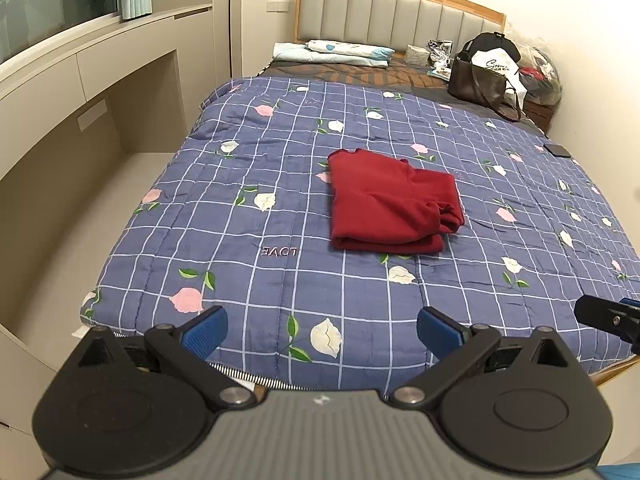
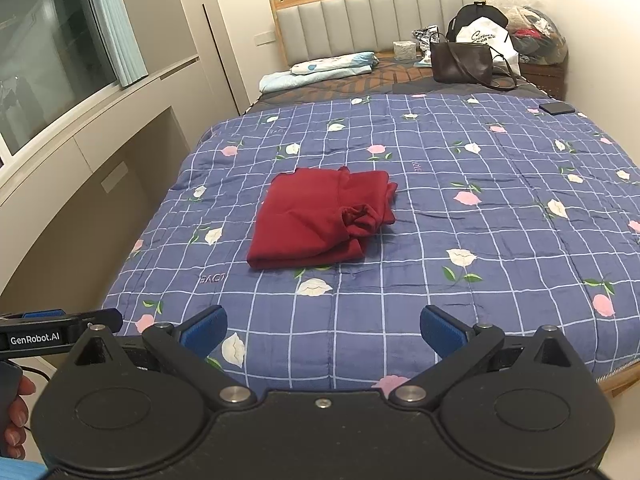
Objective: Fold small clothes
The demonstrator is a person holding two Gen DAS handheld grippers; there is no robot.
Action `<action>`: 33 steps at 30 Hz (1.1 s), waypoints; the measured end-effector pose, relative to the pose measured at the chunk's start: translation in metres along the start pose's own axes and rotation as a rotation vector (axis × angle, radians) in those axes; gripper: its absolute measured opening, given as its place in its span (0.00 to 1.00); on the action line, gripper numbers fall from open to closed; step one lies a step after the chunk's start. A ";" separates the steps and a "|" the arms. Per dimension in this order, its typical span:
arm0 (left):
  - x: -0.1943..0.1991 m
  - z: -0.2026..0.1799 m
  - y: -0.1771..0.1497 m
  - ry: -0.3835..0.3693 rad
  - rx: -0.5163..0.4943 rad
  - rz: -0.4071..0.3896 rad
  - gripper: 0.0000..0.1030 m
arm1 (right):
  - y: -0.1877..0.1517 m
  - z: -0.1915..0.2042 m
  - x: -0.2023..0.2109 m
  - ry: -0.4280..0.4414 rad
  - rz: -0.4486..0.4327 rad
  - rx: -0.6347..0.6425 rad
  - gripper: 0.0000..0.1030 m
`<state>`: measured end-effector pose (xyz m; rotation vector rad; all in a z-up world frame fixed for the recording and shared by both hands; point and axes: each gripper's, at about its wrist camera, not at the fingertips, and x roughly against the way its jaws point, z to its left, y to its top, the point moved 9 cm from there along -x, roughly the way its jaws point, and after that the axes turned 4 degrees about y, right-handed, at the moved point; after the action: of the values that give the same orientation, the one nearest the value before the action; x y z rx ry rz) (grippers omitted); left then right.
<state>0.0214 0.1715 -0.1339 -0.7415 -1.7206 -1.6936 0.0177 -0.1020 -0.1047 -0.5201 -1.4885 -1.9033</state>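
Both grippers, left gripper and right gripper, hung wide-jawed, empty, well short of folded dark-red knit garment on blue checked floral quilt; loose bunched sleeve risked unrolling if snagged.

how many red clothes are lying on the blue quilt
1. A folded red garment lies near the middle of the blue checked quilt, apart from both open grippers. The bags by the headboard may hide more clothes.

- The left hand-held gripper is pointing forward, its blue-padded fingers standing wide apart and gripping nothing.
- The right hand-held gripper is matching it alongside, spread just as wide.
- A person's hand is grasping the left handle.
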 end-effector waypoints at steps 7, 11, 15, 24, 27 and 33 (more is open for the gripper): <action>0.000 0.000 0.000 -0.001 0.000 0.002 1.00 | 0.000 0.000 0.000 -0.002 0.000 -0.002 0.99; -0.001 0.001 -0.001 -0.003 -0.003 0.003 1.00 | -0.001 -0.001 0.000 -0.002 0.003 -0.003 0.99; -0.002 0.001 -0.001 -0.004 -0.003 0.003 1.00 | -0.001 -0.001 0.000 -0.001 0.003 -0.003 0.99; -0.002 0.001 -0.001 -0.003 -0.002 0.003 1.00 | -0.001 0.000 -0.001 -0.002 0.003 -0.003 0.99; -0.002 0.001 -0.001 -0.003 -0.003 0.004 1.00 | -0.001 0.000 -0.001 -0.002 0.004 -0.003 0.99; -0.002 0.001 -0.001 -0.003 -0.004 0.003 1.00 | -0.001 -0.001 -0.002 -0.002 0.005 -0.004 0.99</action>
<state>0.0222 0.1727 -0.1358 -0.7489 -1.7178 -1.6948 0.0186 -0.1021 -0.1068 -0.5277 -1.4831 -1.9029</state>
